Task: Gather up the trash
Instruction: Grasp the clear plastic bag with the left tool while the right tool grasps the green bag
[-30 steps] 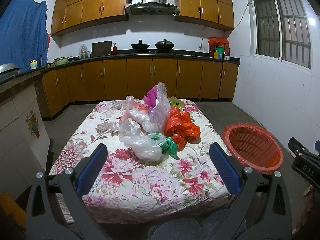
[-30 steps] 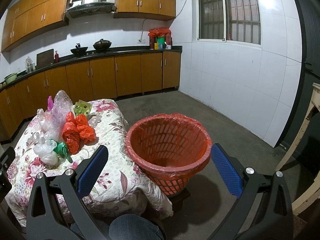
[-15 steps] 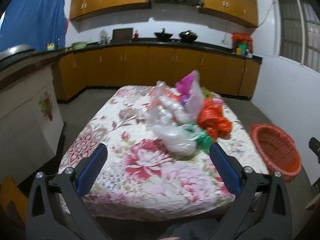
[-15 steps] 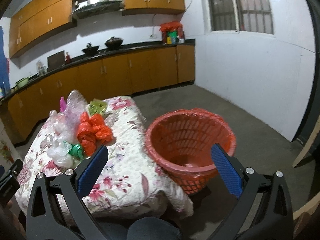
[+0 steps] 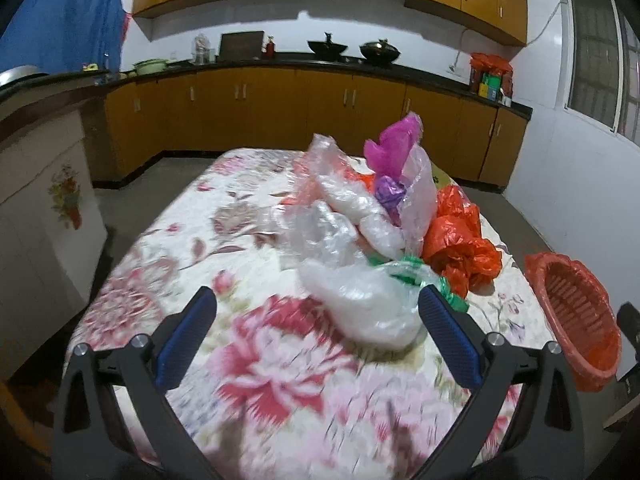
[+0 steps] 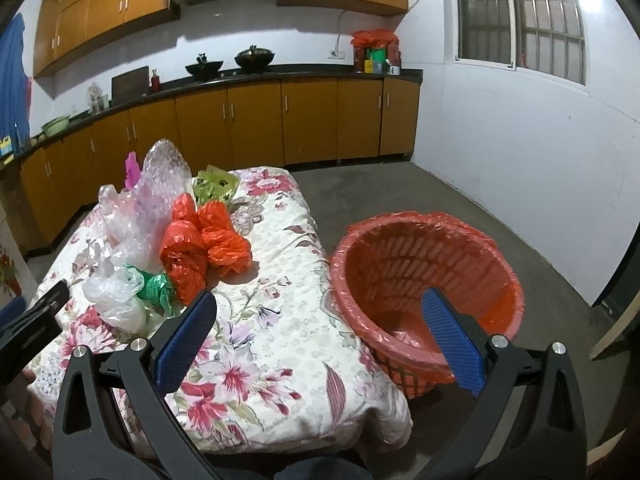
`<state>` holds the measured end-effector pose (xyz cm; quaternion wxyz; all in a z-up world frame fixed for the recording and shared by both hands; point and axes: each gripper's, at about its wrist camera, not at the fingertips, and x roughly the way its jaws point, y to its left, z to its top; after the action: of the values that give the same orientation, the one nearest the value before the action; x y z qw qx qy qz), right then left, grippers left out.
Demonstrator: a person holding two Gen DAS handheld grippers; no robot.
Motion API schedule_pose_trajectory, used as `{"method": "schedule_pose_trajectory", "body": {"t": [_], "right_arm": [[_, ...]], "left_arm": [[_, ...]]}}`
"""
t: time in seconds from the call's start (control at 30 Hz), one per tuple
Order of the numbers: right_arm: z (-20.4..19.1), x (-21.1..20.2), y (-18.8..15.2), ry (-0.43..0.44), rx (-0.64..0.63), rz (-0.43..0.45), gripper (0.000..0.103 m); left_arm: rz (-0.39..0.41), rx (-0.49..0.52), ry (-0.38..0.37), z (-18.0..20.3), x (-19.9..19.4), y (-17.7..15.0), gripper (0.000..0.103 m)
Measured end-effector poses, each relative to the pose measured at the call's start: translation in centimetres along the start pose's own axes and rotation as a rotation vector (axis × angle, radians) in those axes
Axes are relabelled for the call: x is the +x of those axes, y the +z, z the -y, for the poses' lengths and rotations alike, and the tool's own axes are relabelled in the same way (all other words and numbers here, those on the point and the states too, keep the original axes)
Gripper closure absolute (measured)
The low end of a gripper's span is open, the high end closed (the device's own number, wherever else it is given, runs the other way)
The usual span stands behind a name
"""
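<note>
Swung closer over the table point(image 5: 168, 240) since a second ago, with the left gripper point(image 5: 316, 328) now low above the floral cloth and the pile of plastic bags point(image 5: 360, 232) looming larger at one o'clock. Stood spread wide and empty, its right pad just beside the nearest clear bag point(image 5: 360, 304). Tipped nearer to the basket point(image 6: 432, 280) on the other side, with the right gripper point(image 6: 318, 336) likewise spread and holding nothing.

Judged as the approach to a first pick, no bag taken yet. Best shifted toward one o'clock so the clear bag sits between the pads, then closed on a bunched fold rather than a loose skin, which would likely slip. Worth lifting slowly, since the green bag point(image 5: 416, 272) lay tangled against it and the orange bags point(image 6: 204, 244) touched the heap at three o'clock.

Sat lined with a red plastic liner, off the table's edge at three o'clock from the pile. Looked nearly empty, with only a pale scrap or fold low inside, too unclear to name.
</note>
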<state>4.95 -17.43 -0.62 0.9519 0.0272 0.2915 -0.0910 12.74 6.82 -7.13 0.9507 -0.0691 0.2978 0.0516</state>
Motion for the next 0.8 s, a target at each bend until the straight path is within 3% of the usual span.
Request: {"method": "schedule_pose_trajectory", "body": {"t": [0.3,0.37,0.6,0.8], "right_arm": [[-1.3,3.3,0.3,0.002,-0.039,-0.030,0.002],[-1.7,4.0,0.5,0.004,-0.045,-0.032,0.002],[-3.2,5.4,0.8,0.024,-0.067,-0.036,0.002],[-4.0,6.3,1.2,0.033,-0.079,-0.029,0.002]], "left_arm": [[-0.144,-0.022,-0.044,0.5,7.4,0.3,0.033],[-0.151,-0.010,-0.059,0.6,7.6,-0.2,0.038],[-0.131,0.034,-0.089,0.8,7.3,-1.1,0.081],[-0.084,0.048,-0.071,-0.8,5.6,-0.6,0.094]]}}
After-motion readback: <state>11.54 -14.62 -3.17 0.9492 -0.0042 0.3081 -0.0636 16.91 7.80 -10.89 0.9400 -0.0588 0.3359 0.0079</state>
